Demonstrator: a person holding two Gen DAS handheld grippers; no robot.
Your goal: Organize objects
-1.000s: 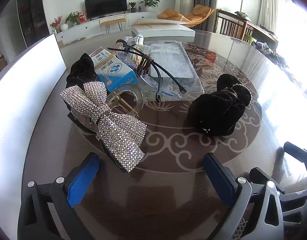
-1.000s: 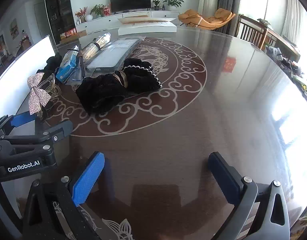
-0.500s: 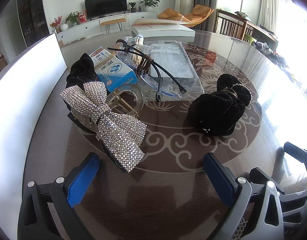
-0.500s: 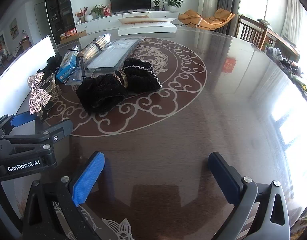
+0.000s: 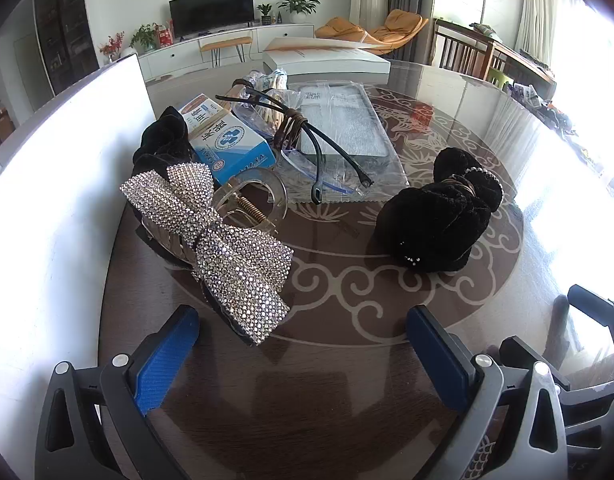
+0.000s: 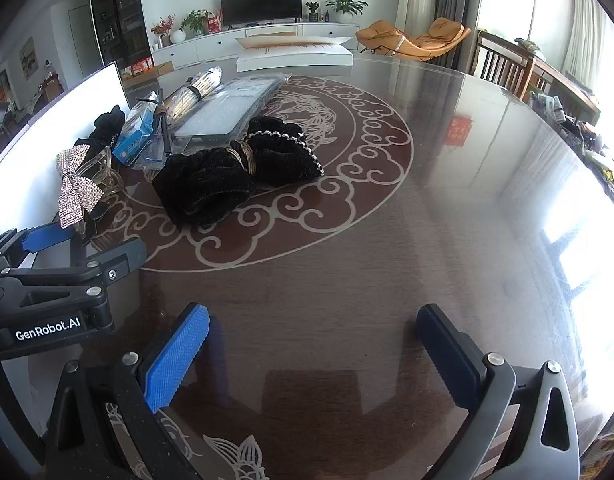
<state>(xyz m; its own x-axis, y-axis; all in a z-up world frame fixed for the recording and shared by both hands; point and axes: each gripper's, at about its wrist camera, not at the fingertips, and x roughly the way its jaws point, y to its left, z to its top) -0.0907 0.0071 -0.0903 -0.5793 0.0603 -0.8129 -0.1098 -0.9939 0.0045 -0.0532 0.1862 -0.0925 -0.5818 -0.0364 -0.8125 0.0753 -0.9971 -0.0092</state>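
Just ahead of the left tool (image 5: 303,344), whose blue pads stood wide apart with nothing between them, lay the rhinestone bow clip (image 5: 211,236), and that was the relation that mattered. Its near tip sat almost between the two pads, slightly toward the left one, and its long axis ran diagonally away, up and to the left, toward the white board (image 5: 55,184) at the desk's edge. A straight push forward would have met the bow end-on rather than across its narrow waist, so I judged some turn of the wrist was needed first. The right tool (image 6: 311,344), equally wide and empty, hovered over bare desk (image 6: 447,216) well apart from everything, with the black velvet scrunchie (image 6: 227,176) its nearest candidate, off ahead and to its left. So the left hand was plainly the nearer one for the bow.

Further out sat a clear claw clip (image 5: 255,200) touching the bow, a blue and white box (image 5: 227,140), glasses (image 5: 319,152) bound by a brown band, and a bagged phone case (image 5: 343,124).

The bow's dark underside clip was mostly hidden beneath the rhinestones, and a second black fabric piece (image 5: 163,144) behind the box was half covered, so I couldn't tell what it was. No bin or tray for sorting showed in either view.
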